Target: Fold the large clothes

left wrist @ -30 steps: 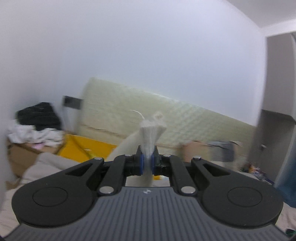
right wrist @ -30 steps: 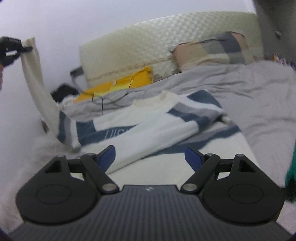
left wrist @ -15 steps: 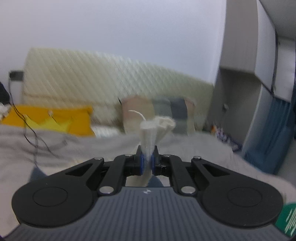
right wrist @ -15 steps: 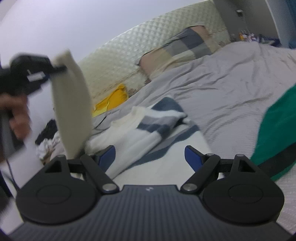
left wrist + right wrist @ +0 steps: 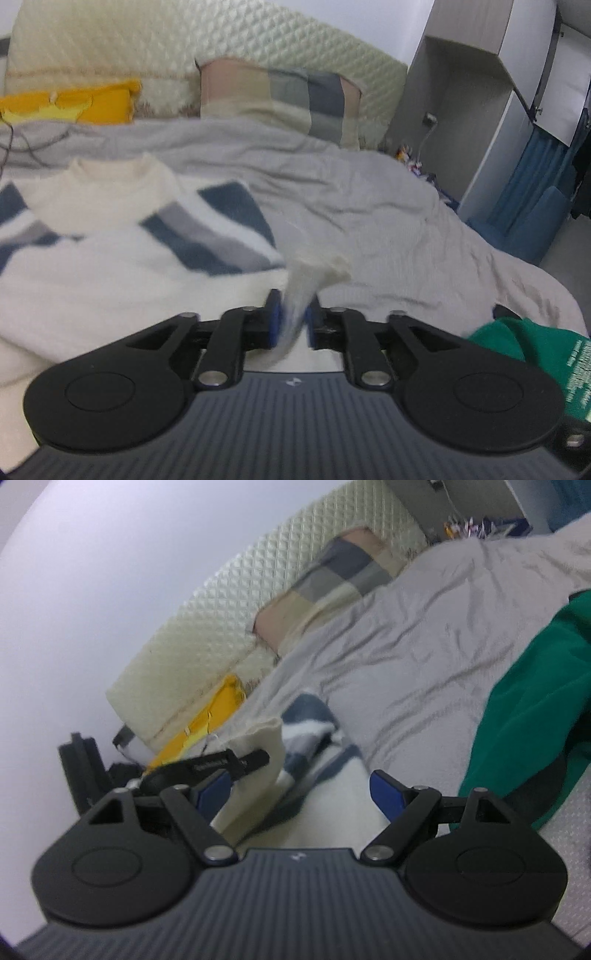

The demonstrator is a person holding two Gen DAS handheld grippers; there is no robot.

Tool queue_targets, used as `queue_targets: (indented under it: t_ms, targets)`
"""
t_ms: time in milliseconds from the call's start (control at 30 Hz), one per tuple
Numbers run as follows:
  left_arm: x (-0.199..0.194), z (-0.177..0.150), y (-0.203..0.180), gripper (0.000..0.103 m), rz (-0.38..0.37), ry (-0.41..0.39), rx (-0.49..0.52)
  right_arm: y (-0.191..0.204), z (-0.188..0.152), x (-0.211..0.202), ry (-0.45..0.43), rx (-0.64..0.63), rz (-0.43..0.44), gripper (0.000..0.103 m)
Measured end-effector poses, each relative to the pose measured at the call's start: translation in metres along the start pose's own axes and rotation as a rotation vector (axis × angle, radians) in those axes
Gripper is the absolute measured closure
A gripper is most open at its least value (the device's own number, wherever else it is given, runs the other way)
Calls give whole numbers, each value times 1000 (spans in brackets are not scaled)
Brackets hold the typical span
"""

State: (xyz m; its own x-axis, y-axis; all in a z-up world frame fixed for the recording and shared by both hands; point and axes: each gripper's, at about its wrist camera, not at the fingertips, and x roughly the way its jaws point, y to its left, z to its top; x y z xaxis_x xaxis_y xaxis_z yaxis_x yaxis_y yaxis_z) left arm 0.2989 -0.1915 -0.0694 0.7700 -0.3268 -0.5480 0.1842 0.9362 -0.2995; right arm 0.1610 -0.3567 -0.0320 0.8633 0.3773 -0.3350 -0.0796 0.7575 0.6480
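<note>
Currently releasing: left gripper (image 5: 291,319) jaws opening around sleeve cuff (image 5: 314,269), just right of sweater (image 5: 110,258) body on bed (image 5: 388,221). Right gripper (image 5: 297,790) spread wide, empty, over sweater's near hem, sleeve at its left.

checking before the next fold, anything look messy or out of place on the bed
The green garment lies crumpled at the bed's edge. The striped sweater's cream sleeve cuff hangs bunched between the opening left claw's jaws, not laid flat.
</note>
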Motion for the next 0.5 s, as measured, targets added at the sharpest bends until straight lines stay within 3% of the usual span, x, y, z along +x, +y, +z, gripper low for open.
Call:
queue_targets:
  t_ms: [67,267,500]
  targets:
    - [-6,2,3,43,-20,28,-20,-4,0,2,10,23,4,18]
    - [-57,21,17,37,17,-25,31,-1,-3,9,36,-22,28,18]
    - [-93,21,79,37,131,-49,0,25,-14,18,50,-150,69,18]
